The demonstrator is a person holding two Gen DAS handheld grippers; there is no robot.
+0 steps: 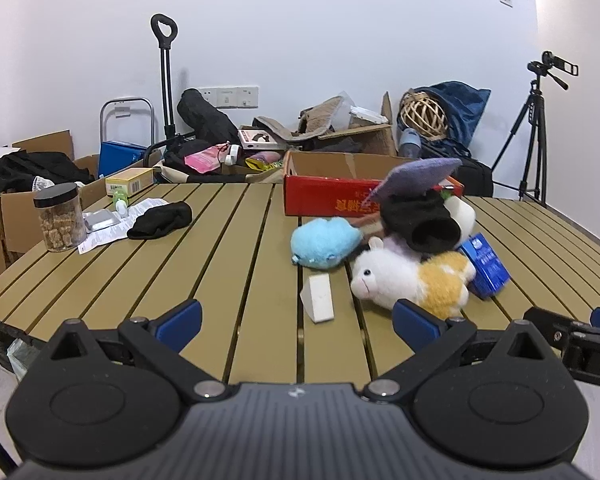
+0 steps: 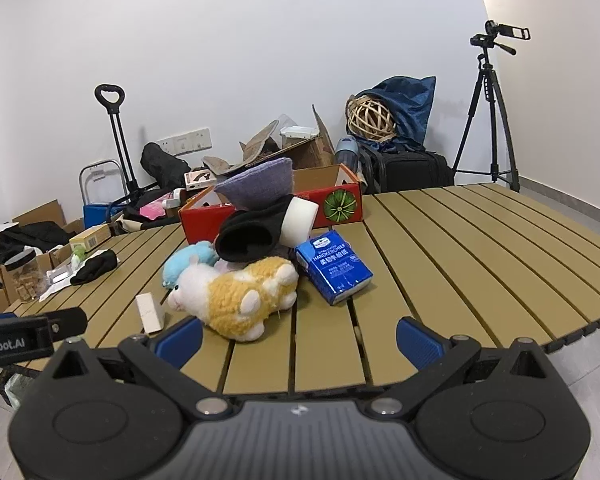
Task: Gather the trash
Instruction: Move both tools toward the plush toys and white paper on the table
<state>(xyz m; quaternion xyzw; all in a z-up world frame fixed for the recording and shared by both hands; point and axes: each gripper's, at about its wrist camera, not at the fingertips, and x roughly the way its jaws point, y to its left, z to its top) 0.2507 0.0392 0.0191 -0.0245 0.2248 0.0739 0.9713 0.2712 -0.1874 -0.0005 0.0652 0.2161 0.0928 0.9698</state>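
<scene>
A slatted tan table (image 1: pixel 240 240) (image 2: pixel 440 240) carries a heap: a white-and-orange plush (image 1: pixel 412 280) (image 2: pixel 236 292), a blue plush (image 1: pixel 324 242) (image 2: pixel 188 260), a black sock (image 1: pixel 424 220) (image 2: pixel 248 236) under a purple cloth (image 1: pixel 420 176) (image 2: pixel 260 184), and a blue tissue pack (image 1: pixel 486 266) (image 2: pixel 334 266). A small white box (image 1: pixel 319 296) (image 2: pixel 150 312) lies in front. My left gripper (image 1: pixel 298 326) is open just before the white box. My right gripper (image 2: pixel 298 338) is open near the orange plush, holding nothing.
A red cardboard box (image 1: pixel 324 196) (image 2: pixel 340 204) stands behind the heap. At the left lie another black sock (image 1: pixel 160 220), papers (image 1: pixel 112 224), a jar (image 1: pixel 60 216) and a yellow box (image 1: pixel 130 182). Clutter, cartons and a tripod (image 1: pixel 532 136) line the wall.
</scene>
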